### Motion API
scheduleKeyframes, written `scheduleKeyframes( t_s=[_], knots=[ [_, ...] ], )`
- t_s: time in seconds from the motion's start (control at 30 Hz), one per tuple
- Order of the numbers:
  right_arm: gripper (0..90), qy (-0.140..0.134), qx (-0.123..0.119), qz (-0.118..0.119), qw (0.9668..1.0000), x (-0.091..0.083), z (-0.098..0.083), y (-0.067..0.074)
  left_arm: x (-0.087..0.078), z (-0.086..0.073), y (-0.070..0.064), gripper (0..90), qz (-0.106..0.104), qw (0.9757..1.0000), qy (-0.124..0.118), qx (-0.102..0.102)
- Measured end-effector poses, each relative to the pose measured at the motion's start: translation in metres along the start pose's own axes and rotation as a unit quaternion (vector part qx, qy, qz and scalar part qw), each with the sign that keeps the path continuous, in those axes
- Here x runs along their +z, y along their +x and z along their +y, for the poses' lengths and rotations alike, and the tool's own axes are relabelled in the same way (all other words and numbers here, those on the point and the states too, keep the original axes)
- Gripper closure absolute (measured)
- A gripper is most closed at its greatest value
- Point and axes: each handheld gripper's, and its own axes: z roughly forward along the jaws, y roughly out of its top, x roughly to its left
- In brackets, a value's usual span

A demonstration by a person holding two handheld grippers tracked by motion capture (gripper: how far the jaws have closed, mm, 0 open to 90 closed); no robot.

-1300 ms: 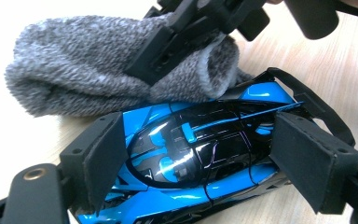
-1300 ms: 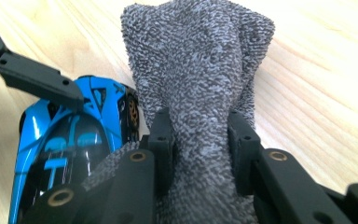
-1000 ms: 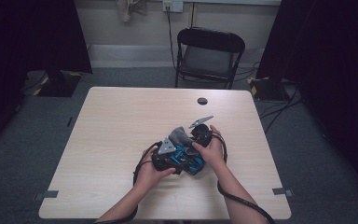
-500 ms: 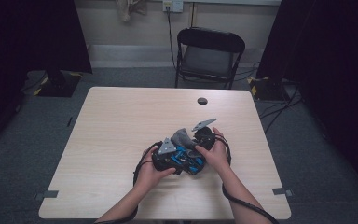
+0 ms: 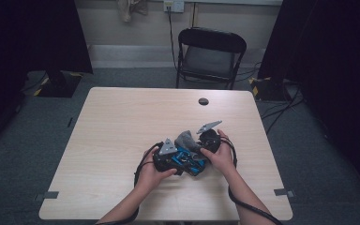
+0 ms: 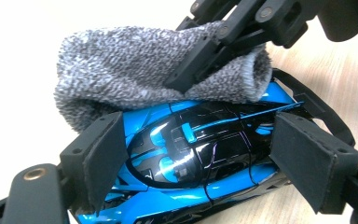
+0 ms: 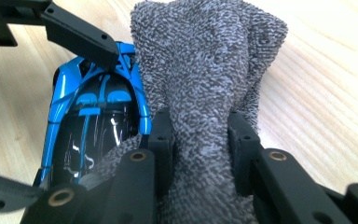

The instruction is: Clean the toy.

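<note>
1. Two grippers meet over the near middle of the wooden table, one in each of the person's hands.
2. Left gripper: its jaws are clamped on the sides of a blue and black toy car, one pad against each flank.
3. Right gripper: its jaws are pinched tight on a bunched grey cloth, the pads pressing into the fabric from both sides.
4. From the left gripper view, the grey cloth lies across the far end of the car, touching its bodywork, with the right gripper reaching in from the upper right.
5. From the right gripper view, the toy car sits just left of the cloth, and the cloth overlaps its edge.
6. From the high view, the car rests between the two hands, the cloth just above it.
7. Farther back on the table lies a small dark round object, well apart from the hands; a black chair stands beyond the far edge.
</note>
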Motion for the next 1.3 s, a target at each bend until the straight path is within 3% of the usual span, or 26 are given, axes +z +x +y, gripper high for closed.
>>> scheduleKeyframes(
  t_s=[0.67,1.13,1.3],
  knots=[
    [69.4,0.012,0.002,-0.003,0.9999,-0.021,-0.021,-0.003,0.0,0.0,0.0,18.1,0.002,1.0,0.002,0.002],
    [69.5,0.009,0.015,-0.003,0.9999,-0.041,-0.051,-0.006,-0.002,0.001,0.0,19.2,0.003,1.0,0.008,0.001],
    [69.4,0.011,0.023,-0.013,0.9996,-0.051,-0.06,-0.008,-0.003,-0.001,0.002,20.5,0.0,1.0,0.001,0.002]
  ],
)
